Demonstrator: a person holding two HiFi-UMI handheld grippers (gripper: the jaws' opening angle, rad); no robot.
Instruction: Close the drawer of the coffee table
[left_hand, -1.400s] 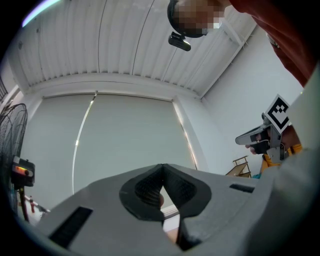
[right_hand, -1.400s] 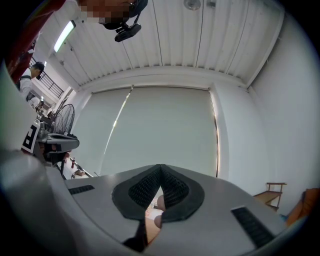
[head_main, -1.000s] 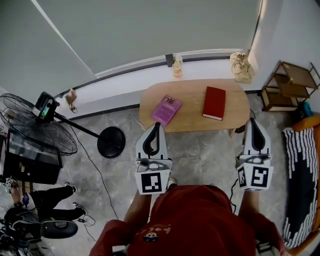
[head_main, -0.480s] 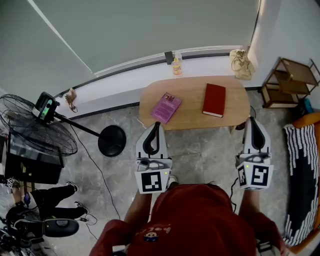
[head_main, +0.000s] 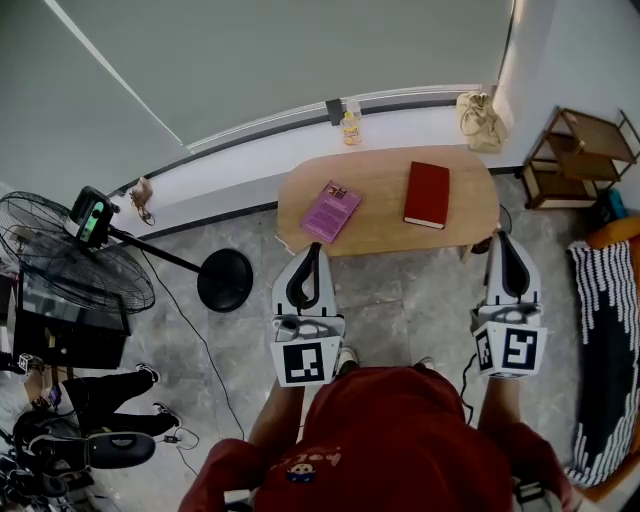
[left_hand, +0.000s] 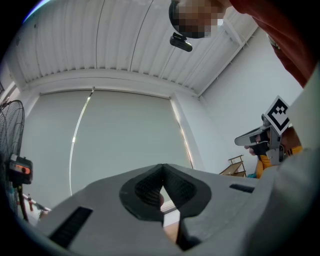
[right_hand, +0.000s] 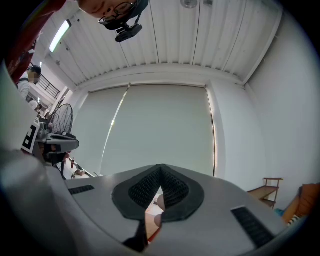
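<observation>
The coffee table (head_main: 385, 190) is an oval wooden top standing by the far wall, with a purple book (head_main: 331, 211) and a red book (head_main: 427, 194) lying on it. Its drawer does not show in any view. My left gripper (head_main: 314, 252) hovers over the floor just short of the table's near left edge, jaws shut and empty. My right gripper (head_main: 502, 240) hangs off the table's near right corner, also shut with nothing in it. In each gripper view the closed jaws (left_hand: 162, 167) (right_hand: 161, 167) point slightly upward at the blind and wall.
A standing fan (head_main: 70, 265) with a round black base (head_main: 224, 282) is at the left. A small wooden shelf (head_main: 580, 160) stands at the right, and a striped rug (head_main: 600, 340) lies below it. A bottle (head_main: 350, 125) and a bag (head_main: 480, 118) sit on the sill.
The head view has shifted a little, so the table sits slightly higher in the picture. Both grippers stay shut in the same places.
</observation>
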